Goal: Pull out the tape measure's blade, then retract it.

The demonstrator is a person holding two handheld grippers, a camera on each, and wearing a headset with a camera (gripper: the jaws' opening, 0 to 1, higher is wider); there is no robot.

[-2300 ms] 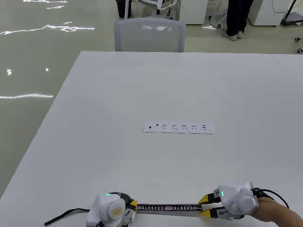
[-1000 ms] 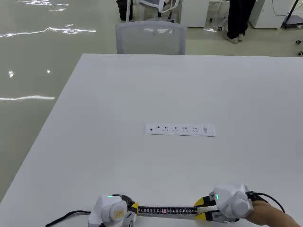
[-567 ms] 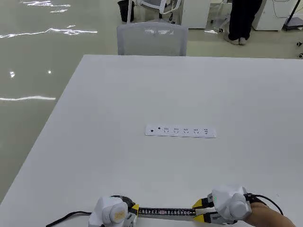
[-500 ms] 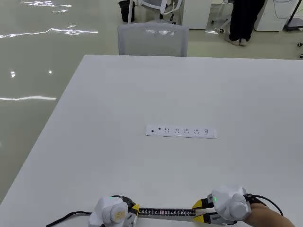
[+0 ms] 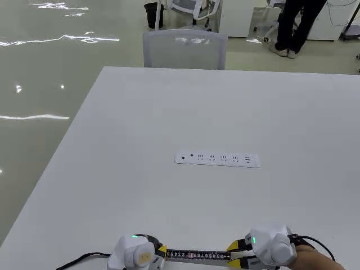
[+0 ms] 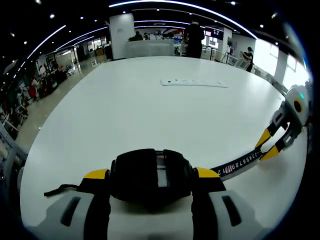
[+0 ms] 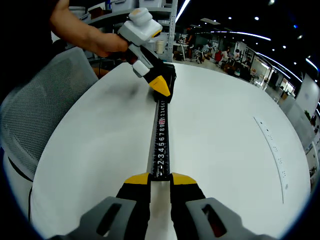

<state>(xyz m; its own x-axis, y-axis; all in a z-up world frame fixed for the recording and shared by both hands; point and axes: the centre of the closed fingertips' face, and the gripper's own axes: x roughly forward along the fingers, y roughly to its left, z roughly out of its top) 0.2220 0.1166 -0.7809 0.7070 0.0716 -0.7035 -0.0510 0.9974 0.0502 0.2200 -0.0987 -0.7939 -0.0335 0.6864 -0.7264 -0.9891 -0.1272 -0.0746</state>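
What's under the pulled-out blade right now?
Bare white tabletop lies under the numbered metal blade between the black tape-measure case and the right gripper. The blade's tip is hidden between that gripper's yellow jaws.

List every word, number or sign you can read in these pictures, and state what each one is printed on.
"2 3 4 5 6 7 8 9": on the tape measure blade, right gripper view, counting up from its tip.
Red mark after the 9, and the digits beyond it: too small to read surely.
Power strip: markings too small to read.
Tape measure case: no readable label.
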